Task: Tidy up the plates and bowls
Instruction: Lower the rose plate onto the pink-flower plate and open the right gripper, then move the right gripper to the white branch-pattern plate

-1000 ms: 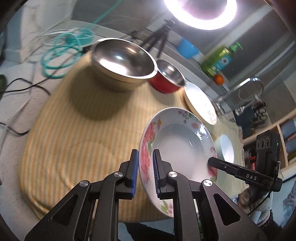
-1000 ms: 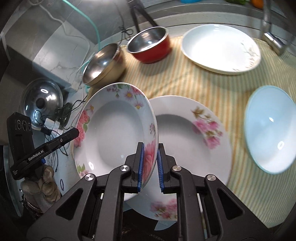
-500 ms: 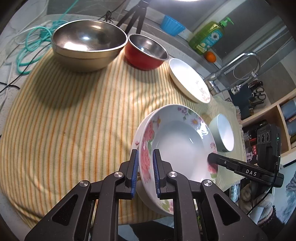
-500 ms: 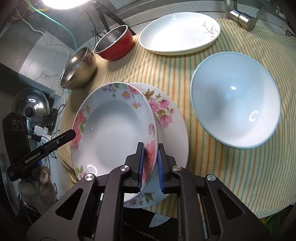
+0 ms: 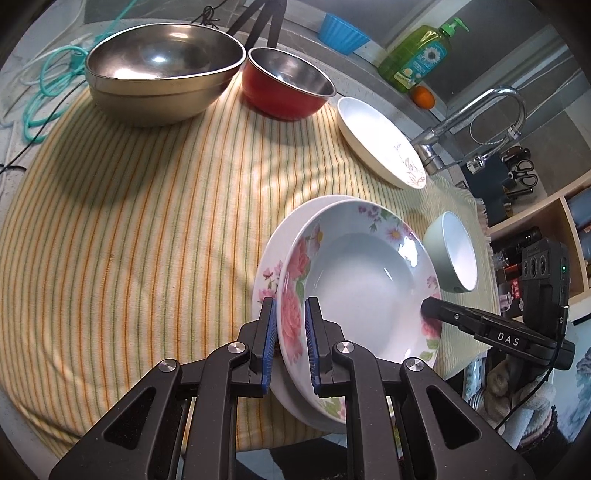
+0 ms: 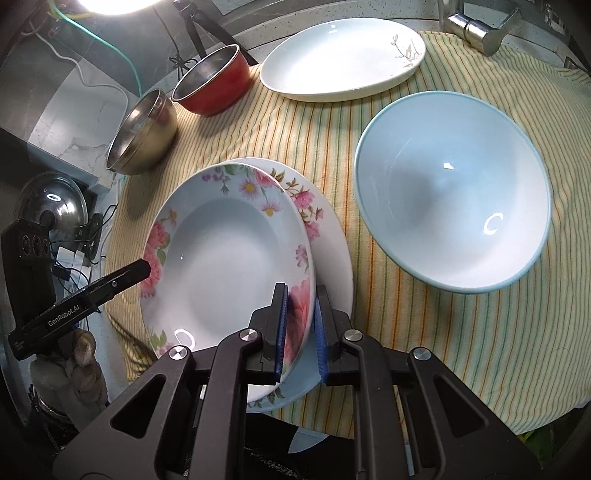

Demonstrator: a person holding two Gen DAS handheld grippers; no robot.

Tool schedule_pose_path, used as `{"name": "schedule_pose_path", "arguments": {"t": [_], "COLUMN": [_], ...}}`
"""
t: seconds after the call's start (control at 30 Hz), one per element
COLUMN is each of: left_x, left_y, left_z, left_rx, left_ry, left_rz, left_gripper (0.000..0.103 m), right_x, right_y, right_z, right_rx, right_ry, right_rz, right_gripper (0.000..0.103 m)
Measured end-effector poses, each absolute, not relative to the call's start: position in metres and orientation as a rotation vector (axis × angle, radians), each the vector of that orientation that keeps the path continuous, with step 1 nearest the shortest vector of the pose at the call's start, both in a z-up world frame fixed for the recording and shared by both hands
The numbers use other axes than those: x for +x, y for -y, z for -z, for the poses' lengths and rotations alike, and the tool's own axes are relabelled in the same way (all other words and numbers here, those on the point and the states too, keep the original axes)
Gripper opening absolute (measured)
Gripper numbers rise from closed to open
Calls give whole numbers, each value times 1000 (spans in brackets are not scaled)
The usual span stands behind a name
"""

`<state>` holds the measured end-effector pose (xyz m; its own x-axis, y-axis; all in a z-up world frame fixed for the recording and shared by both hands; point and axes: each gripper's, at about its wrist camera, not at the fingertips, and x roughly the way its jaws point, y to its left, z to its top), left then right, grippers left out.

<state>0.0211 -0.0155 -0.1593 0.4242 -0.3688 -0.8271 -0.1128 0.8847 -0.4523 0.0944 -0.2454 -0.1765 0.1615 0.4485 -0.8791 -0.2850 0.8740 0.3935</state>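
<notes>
A floral deep plate [image 5: 365, 280] [image 6: 225, 266] lies on a second floral plate [image 5: 271, 258] [image 6: 328, 229] at the front of the striped cloth [image 5: 129, 221]. My left gripper [image 5: 290, 325] straddles the top plate's near rim, its jaws spread a little with a gap on each side. My right gripper [image 6: 299, 314] straddles the opposite rim, jaws also slightly spread. A pale blue bowl [image 6: 450, 192] [image 5: 454, 254] stands to the right. A white plate [image 5: 380, 151] [image 6: 343, 59], a red bowl [image 5: 288, 86] [image 6: 212, 79] and a steel bowl [image 5: 162, 70] [image 6: 142, 133] stand farther back.
A tap [image 5: 476, 125] [image 6: 476, 26] rises behind the cloth. A green soap bottle [image 5: 417, 55], an orange [image 5: 423, 96] and a blue cup [image 5: 341, 33] stand on the back ledge. A teal cable [image 5: 48, 92] lies at the left. A steel pot lid [image 6: 51, 206] sits below the counter.
Both grippers carried the top floral plate down onto the lower floral plate. The jaws have spread slightly from the rim.
</notes>
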Motion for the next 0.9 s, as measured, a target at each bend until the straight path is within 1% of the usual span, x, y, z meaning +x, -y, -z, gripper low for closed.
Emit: {"name": "schedule_pose_path", "arguments": {"t": [0.2, 0.3, 0.37, 0.47, 0.57, 0.73, 0.77, 0.8, 0.83, 0.87, 0.9], "left_x": [23, 23, 23, 24, 24, 25, 24, 24, 24, 24, 24], "left_y": [17, 16, 17, 17, 18, 16, 16, 15, 15, 14, 13], "left_z": [159, 159, 159, 159, 158, 157, 156, 155, 153, 150, 149], "left_rx": [-465, -465, -460, -457, -453, -454, -455, -457, -457, -461, -467], "left_ry": [-1137, -1140, -1140, -1139, -1137, -1134, -1132, -1128, -1124, -1117, -1114], "left_rz": [167, 169, 167, 168, 168, 165, 165, 166, 166, 164, 160], "left_gripper": [13, 13, 13, 13, 14, 15, 16, 21, 29, 32, 37], "right_x": [93, 91, 90, 88, 87, 84, 83, 83, 82, 81, 80], "right_y": [242, 239, 235, 230, 229, 225, 224, 225, 226, 227, 228], "right_z": [174, 173, 172, 171, 168, 164, 163, 162, 161, 159, 156], "right_rx": [114, 97, 72, 42, 32, -2, -9, -10, -8, -5, -3], "right_ry": [-1300, -1293, -1283, -1272, -1259, -1235, -1231, -1227, -1223, -1217, -1210], "right_rz": [-521, -523, -521, -520, -516, -514, -513, -514, -515, -515, -515], "right_gripper": [17, 24, 25, 32, 45, 46, 48, 53, 56, 59, 60]}}
